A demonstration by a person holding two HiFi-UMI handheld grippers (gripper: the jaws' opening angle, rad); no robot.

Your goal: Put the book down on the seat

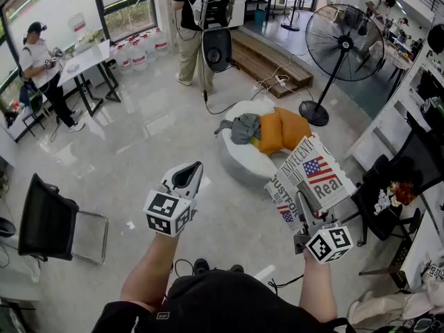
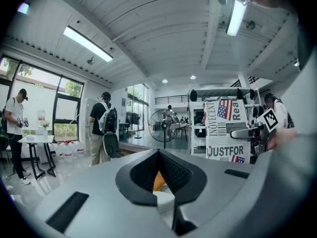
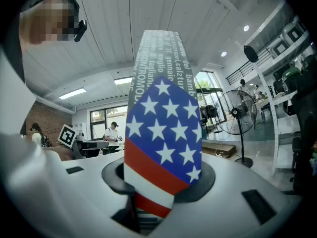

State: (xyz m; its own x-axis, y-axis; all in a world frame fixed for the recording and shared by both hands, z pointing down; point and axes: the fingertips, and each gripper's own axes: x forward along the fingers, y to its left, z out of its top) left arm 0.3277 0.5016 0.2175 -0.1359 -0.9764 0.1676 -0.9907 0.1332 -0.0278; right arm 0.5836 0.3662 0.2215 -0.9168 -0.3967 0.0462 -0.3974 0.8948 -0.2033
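I held the book [image 1: 310,175] pinched in the right gripper [image 1: 305,210] just beside the seat [image 1: 239,161]; the left gripper [image 1: 186,177] was pressed together, empty.

Black T-shirt [image 1: 208,304]; grey left tool [image 1: 186,177] and right tool [image 1: 304,207] bear black-and-white marker cubes [image 1: 168,214].

The book [image 1: 310,179] is glossy printed paper; the floor [image 1: 159,134] shines polished smooth.
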